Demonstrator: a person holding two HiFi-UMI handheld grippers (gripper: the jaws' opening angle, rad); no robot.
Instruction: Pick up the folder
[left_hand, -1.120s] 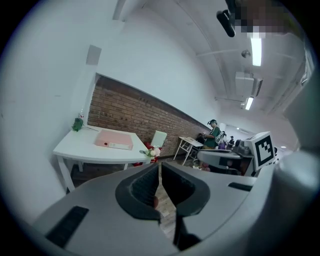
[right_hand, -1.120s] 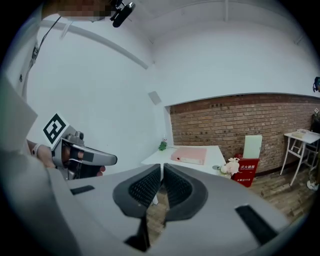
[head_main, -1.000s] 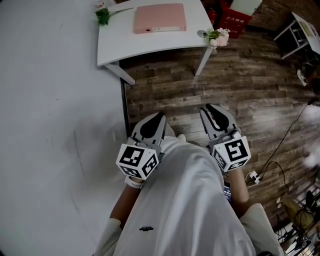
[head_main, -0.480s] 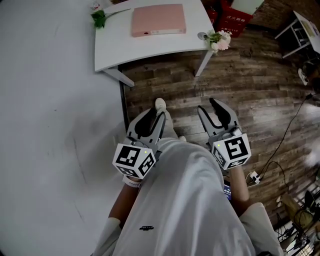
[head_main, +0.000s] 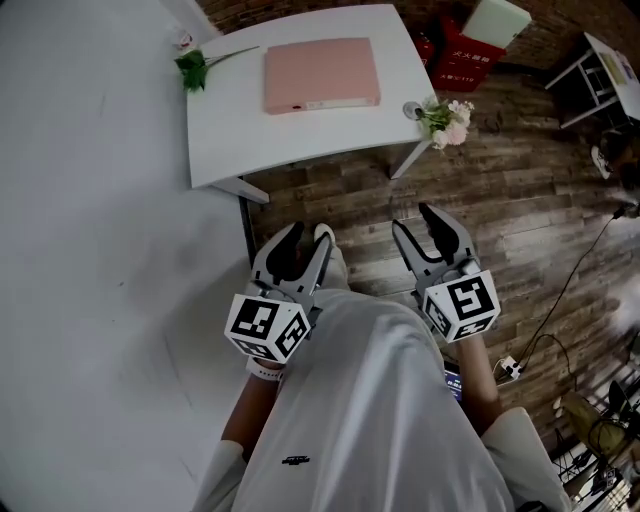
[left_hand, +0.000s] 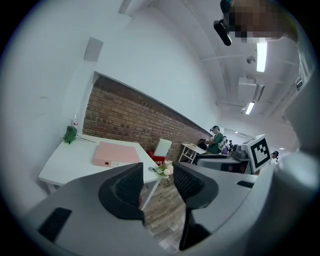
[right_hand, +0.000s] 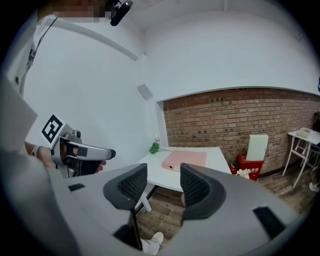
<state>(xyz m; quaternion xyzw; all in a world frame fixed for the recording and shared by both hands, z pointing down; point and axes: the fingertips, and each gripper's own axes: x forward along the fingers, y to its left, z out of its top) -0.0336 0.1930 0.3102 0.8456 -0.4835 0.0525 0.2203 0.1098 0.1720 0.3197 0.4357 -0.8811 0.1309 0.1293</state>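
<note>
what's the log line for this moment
folder: flat on table, untouched | left claw: opening, empty | right claw: opening, empty

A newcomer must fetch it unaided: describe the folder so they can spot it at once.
Find the white table in the corner by the brick wall. The folder lies flat near its middle. It is the only pink, flat rectangle there, between a green sprig at the far left edge and a pale flower bunch at the near right corner.
</note>
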